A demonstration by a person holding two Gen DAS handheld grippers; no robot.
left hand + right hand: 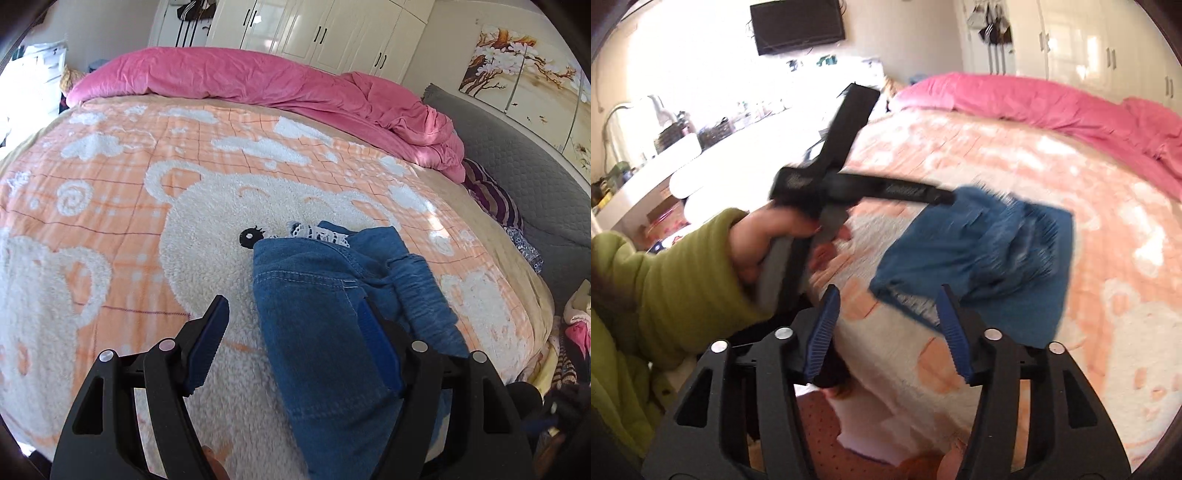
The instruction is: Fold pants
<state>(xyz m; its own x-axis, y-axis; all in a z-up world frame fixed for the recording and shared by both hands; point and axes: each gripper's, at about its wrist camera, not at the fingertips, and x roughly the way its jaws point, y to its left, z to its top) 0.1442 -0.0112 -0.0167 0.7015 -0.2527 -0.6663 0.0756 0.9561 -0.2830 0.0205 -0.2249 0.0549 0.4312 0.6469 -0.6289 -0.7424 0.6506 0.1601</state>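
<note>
The left gripper [291, 314] stands spread above the bed [110, 206], pinching nothing. The folded pants [332, 295] lie near the bed's near edge, partly under its right finger. The right gripper [888, 299] is spread too, empty, beside the pants' near corner.

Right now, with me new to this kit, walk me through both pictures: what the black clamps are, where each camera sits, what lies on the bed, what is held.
A person carries a hand-held two-finger clamp in each hand, with a camera on each looking along its fingers.

The left camera shows the left gripper open above folded blue jeans, which lie on a peach bear blanket, a pink duvet behind.

The right camera, blurred, shows the right gripper open and empty. It also catches the person's left hand, in a green sleeve, gripping the other tool.

Nothing is held; the jeans lie free.
</note>
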